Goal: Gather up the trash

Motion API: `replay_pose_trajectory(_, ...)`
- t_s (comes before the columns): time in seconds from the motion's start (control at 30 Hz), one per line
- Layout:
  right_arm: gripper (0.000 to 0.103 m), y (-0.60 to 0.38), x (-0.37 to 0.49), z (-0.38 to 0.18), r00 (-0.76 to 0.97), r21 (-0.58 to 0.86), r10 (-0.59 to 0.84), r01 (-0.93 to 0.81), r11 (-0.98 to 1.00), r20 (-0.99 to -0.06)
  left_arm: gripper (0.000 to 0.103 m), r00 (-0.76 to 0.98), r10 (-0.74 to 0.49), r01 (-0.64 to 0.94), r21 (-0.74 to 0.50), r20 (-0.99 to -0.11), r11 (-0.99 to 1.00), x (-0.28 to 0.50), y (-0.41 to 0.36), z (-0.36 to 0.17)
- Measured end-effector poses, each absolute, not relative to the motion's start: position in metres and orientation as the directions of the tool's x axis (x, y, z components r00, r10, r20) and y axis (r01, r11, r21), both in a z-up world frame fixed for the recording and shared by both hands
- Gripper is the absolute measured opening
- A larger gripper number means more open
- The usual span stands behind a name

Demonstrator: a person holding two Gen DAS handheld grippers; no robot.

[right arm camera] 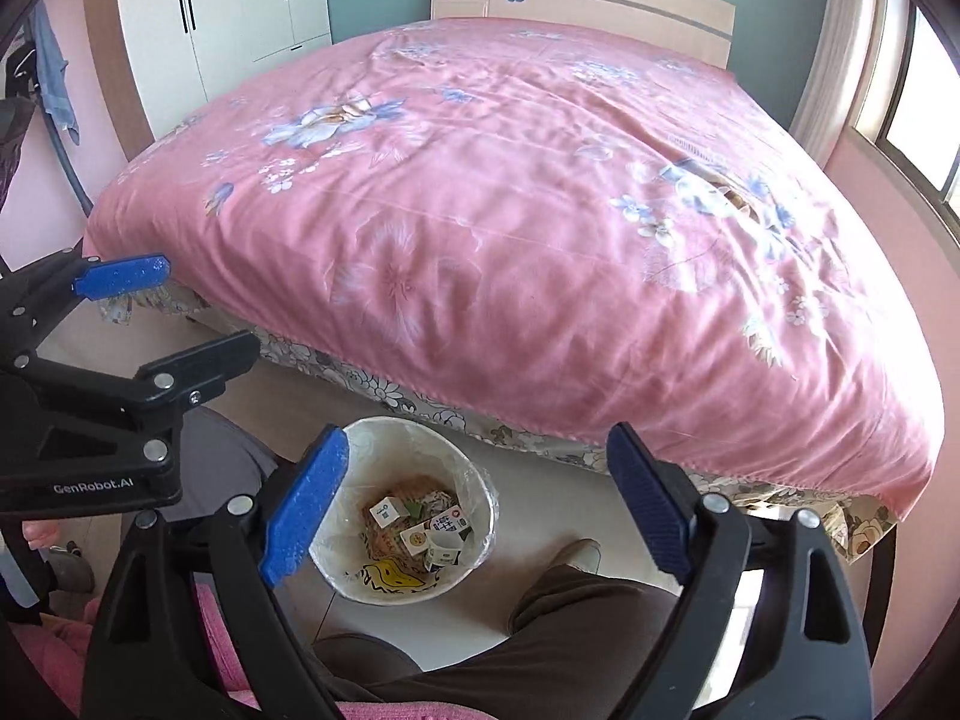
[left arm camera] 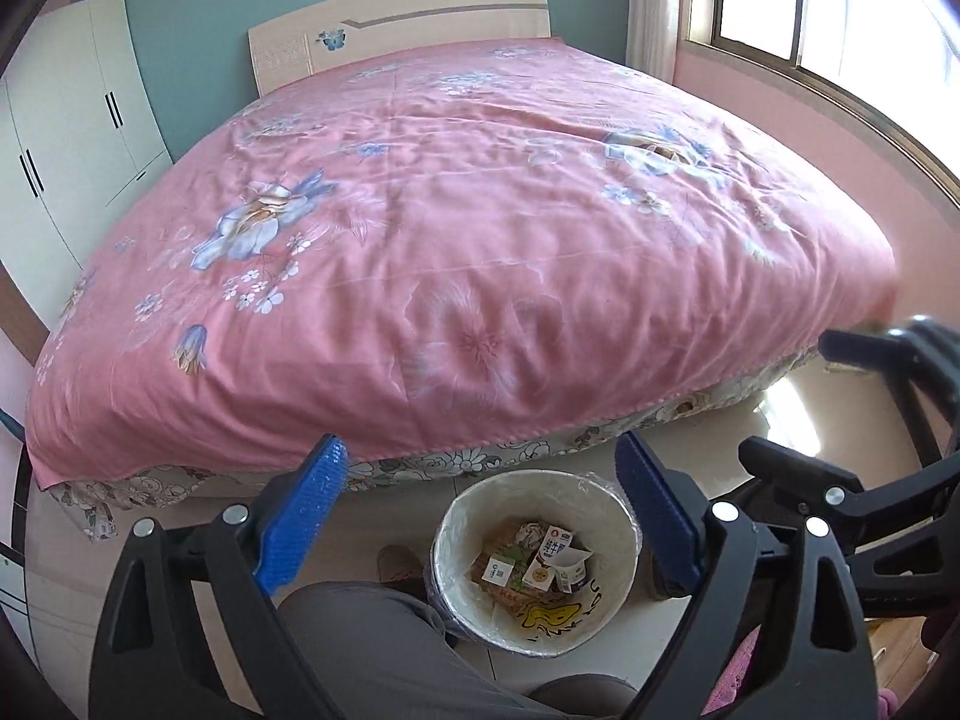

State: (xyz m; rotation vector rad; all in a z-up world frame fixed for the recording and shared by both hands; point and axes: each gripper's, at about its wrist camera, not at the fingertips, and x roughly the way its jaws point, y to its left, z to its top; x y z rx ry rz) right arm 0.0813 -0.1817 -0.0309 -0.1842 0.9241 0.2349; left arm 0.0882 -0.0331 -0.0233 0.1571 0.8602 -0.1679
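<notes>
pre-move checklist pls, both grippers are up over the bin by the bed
1. Left gripper empty, jaws wide: ok.
2. Right gripper empty, jaws wide: ok.
3. Trash bin upright on the floor, liner in place: ok.
4. Cartons lie inside the bin, none over the rim: ok.
5. Pink bedspread free of visible trash: ok.
6. Floor behind the person's legs: cannot tell.

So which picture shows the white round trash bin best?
The left wrist view: the white round trash bin lies unobstructed between the fingers. In the right wrist view the bin is partly hidden by a blue finger pad.
</notes>
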Motion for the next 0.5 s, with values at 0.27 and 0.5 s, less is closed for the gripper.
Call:
replay_pose_trajectory(0.27,0.089,-0.192,0.039,0.003,0.698,-0.06,0.093,-0.191,0.98,-0.71,0.095,0.679,-0.052,0.183,0.101,-0.733,0.978,0.057,-0.023,-0.008)
replay_pose_trajectory(0.5,0.089,-0.194,0.007,0.008,0.772,-0.109,0.034,-0.133,0.985,-0.635,0.096,0.698,-0.038,0.182,0.126,-0.715,0.975,0.03,-0.02,-0.003)
